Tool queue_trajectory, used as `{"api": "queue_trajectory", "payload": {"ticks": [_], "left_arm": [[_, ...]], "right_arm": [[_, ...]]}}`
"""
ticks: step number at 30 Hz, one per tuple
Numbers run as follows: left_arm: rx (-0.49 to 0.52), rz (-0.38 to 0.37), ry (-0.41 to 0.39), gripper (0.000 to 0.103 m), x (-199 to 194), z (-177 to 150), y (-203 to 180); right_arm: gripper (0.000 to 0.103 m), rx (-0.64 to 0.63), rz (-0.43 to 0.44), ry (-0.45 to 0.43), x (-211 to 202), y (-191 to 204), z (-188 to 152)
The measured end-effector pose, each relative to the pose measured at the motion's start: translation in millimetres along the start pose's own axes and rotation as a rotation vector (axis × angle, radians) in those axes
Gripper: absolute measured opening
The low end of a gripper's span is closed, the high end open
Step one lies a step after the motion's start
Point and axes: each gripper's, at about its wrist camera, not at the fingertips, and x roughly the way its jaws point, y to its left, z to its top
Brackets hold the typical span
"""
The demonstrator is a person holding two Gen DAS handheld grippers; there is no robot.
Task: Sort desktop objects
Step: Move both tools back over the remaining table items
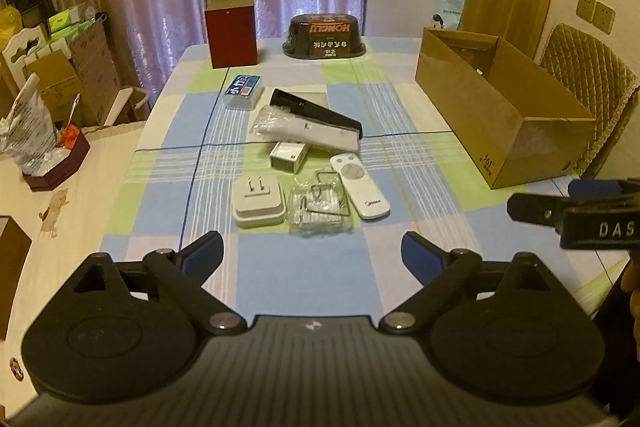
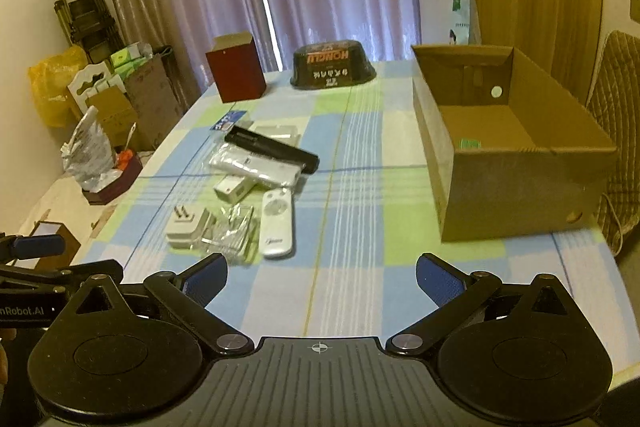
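Left gripper (image 1: 312,251): nearest to you in the left wrist view; its jaws stand wide apart and hold nothing, above the near edge of the tablecloth (image 1: 420,227). I judge you keep it so to be ready for the first pick.
Blue pads (image 1: 204,255): rubbery, a little grainy, on black hinged arms; made to grip smooth plastic.
White plug adapter (image 1: 258,205): blocky hard plastic, lying with two metal prongs up, just ahead of the left finger.
Clear plastic bag (image 1: 320,209): crinkled and shiny, with bent wire parts inside; it lies between the adapter and the white remote (image 1: 360,187), touching both. It will probably slip and fold when squeezed.
Pile behind: a small white box (image 1: 289,155), a long item in a plastic sleeve (image 1: 304,131), and a black wedge-shaped bar (image 1: 316,111) overlapping each other.
Right gripper (image 2: 322,277): nearest in the right wrist view; the jaws are spread apart also, nothing between them.
Cardboard box (image 2: 516,195): matte brown, open on top, at the right side of the table, well apart from the pile. It seems to be the place for the sorted things; inside I see only a small green mark.
White remote (image 2: 276,223): smooth, rounded, long; the loose thing nearest to this gripper.
Task state: by my judgement, not begun; all small objects are on the cloth.
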Motion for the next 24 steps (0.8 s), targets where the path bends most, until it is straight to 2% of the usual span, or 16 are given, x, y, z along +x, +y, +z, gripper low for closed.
{"api": "queue_trajectory", "payload": {"ticks": [24], "left_arm": [[-0.023, -0.012, 0.006, 0.095, 2.7, -4.6, -3.5]], "right_arm": [[0.103, -0.016, 0.008, 0.043, 4.9, 9.1, -10.9]]}}
